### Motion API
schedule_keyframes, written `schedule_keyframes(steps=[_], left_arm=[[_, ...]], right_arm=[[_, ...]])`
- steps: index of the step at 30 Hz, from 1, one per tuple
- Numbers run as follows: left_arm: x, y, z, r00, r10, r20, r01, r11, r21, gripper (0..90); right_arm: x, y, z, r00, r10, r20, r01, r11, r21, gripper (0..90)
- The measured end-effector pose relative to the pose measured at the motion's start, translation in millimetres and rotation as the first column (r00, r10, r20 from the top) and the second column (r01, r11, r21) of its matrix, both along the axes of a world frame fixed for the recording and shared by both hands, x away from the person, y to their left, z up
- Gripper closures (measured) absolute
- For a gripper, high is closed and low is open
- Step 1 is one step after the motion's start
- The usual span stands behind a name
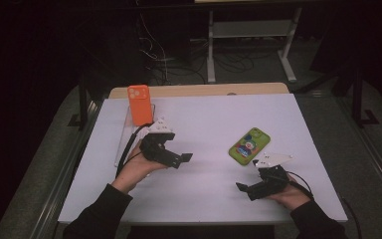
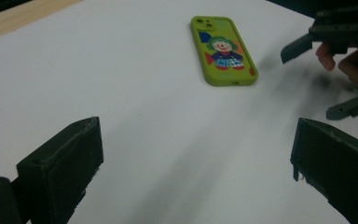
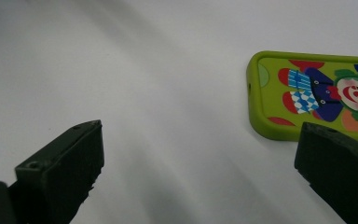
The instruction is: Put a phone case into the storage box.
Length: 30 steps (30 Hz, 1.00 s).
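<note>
Green phone case [image 1: 249, 145] w/ clown print lies flat on white tabletop [image 1: 214, 119], well ahead of my left gripper [image 2: 196, 158], jaws wide apart w/ nothing btwn them. Same case sits just beside the right gripper's [image 3: 198, 172] right-hand jaw, not touching as far as I can tell; those jaws also apart, empty. Orange phone case [image 1: 140, 105] stands upright in a clear holder [image 1: 124, 134] behind the left gripper. Dark room beyond, cables on floor [image 1: 174, 64], metal frame legs [image 1: 288, 50].
</note>
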<state>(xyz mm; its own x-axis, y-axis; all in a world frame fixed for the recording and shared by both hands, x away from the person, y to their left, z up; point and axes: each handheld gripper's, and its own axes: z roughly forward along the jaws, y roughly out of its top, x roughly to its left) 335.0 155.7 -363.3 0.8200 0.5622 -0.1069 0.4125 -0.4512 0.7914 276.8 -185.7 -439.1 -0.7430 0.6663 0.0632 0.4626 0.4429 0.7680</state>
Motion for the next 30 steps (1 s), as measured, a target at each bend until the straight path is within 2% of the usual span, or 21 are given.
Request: schedule_keyframes(steps=[7,11,12,16,18,22,24,28,30], left_arm=[[-14.8,-5.6,-16.9,0.9984,-0.056,-0.009,0.056,0.9983,0.017,1.8],[-19.9,-8.1,-29.5,0.9977,-0.062,-0.029,0.062,0.9980,0.009,1.8],[-20.5,-8.5,-32.1,0.9976,-0.065,-0.024,0.065,0.9978,0.011,1.8],[-22.7,-10.2,-44.9,0.9958,-0.072,-0.056,0.073,0.9972,0.015,1.9],[-23.2,-9.2,-49.1,0.9964,-0.073,-0.043,0.074,0.9967,0.033,1.8],[-27.0,-10.4,-57.7,0.9957,-0.080,-0.047,0.082,0.9957,0.044,1.9],[-28.2,-11.8,-60.9,0.9944,-0.086,-0.061,0.088,0.9954,0.037,1.9],[-30.2,-12.9,-62.0,0.9946,-0.098,-0.033,0.100,0.9924,0.071,1.9],[-30.9,-12.5,-61.4,0.9942,-0.095,-0.050,0.097,0.9944,0.042,1.9]], right_arm=[[0.6,-1.4,0.4,0.9999,-0.014,0.002,0.014,0.9999,0.007,0.7],[0.7,-1.6,0.4,0.9999,-0.012,-0.004,0.012,0.9999,0.006,0.7],[0.9,-1.8,0.4,0.9999,-0.011,-0.004,0.011,0.9999,0.005,0.7],[1.9,-3.0,0.6,0.9998,-0.018,-0.005,0.018,0.9998,0.006,0.7],[1.7,-3.9,1.2,0.9996,-0.029,-0.009,0.029,0.9996,0.008,0.7],[2.1,-6.2,2.8,0.9991,-0.043,-0.006,0.043,0.9988,0.023,0.7],[2.3,-6.5,3.6,0.9989,-0.047,-0.004,0.047,0.9988,0.017,0.7],[2.1,-4.7,5.6,0.9987,-0.050,-0.004,0.050,0.9987,0.008,0.7],[1.9,-3.1,6.7,0.9985,-0.054,-0.005,0.054,0.9985,0.012,0.7]])
